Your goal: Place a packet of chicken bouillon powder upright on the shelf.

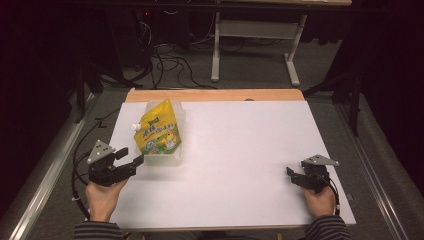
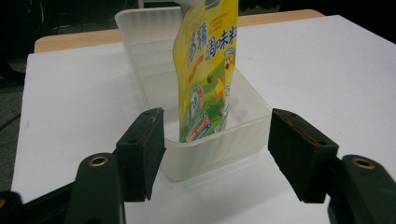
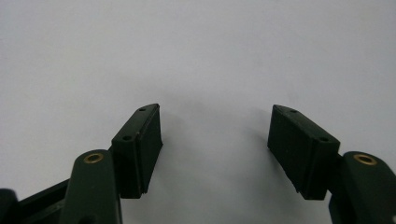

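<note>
A yellow spouted pouch [image 1: 159,131] [image 2: 208,70] stands leaning inside a clear plastic tub [image 1: 176,159] [image 2: 217,149] on the white table [image 1: 240,150], left of centre. My left gripper [image 1: 129,158] [image 2: 215,156] is open just in front of the tub's near wall, with the jaws standing to either side of that wall and not touching it. My right gripper [image 1: 292,175] [image 3: 215,149] rests low over the bare table at the right front, open with nothing between its jaws.
The white tabletop ends in a wooden strip [image 1: 215,95] at the far edge. Beyond it stand a white desk frame [image 1: 255,35] and loose cables [image 1: 170,65] on the floor. A metal rail [image 1: 45,170] runs along the left side.
</note>
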Demonstrator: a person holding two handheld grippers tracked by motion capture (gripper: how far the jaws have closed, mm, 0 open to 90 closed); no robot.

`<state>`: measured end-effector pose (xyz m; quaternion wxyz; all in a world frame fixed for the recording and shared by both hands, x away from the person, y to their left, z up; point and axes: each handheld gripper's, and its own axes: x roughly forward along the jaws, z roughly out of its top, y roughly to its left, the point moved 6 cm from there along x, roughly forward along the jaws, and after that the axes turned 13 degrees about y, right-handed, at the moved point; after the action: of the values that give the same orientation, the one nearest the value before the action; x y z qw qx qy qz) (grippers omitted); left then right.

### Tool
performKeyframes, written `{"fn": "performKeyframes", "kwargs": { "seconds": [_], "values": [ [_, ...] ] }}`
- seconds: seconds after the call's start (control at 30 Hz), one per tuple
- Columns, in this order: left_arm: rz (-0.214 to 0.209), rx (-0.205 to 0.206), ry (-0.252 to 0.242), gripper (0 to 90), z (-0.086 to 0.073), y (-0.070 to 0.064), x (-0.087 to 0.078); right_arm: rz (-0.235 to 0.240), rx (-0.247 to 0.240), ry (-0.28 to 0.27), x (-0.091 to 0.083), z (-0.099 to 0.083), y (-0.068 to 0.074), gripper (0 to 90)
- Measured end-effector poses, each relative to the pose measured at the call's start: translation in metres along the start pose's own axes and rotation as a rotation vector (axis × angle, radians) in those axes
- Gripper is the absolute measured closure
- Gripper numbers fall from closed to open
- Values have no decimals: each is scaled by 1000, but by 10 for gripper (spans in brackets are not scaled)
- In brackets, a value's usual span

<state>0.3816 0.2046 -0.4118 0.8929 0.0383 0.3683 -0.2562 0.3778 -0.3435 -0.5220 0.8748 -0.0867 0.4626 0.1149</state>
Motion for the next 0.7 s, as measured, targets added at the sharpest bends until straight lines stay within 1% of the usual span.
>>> {"fn": "performKeyframes", "kwargs": {
  "seconds": [0.07, 0.2, 0.33, 0.47, 0.7],
  "values": [
    [-3, 2, -7, 372, -2, -3, 0, -1, -1, 0, 0, 0, 0, 356],
    [5, 16, -15, 376, -7, -8, -3, -3, -3, -1, 0, 0, 0, 357],
    [6, 17, -32, 376, -10, -12, -6, -5, -3, -1, 0, 0, 1, 358],
    [-10, 31, -56, 376, -10, -21, -11, 6, 5, 2, 0, 0, 0, 358],
    [-33, 69, -56, 366, -11, -37, -8, 16, 8, 7, 0, 1, -1, 350]
  ]
}}
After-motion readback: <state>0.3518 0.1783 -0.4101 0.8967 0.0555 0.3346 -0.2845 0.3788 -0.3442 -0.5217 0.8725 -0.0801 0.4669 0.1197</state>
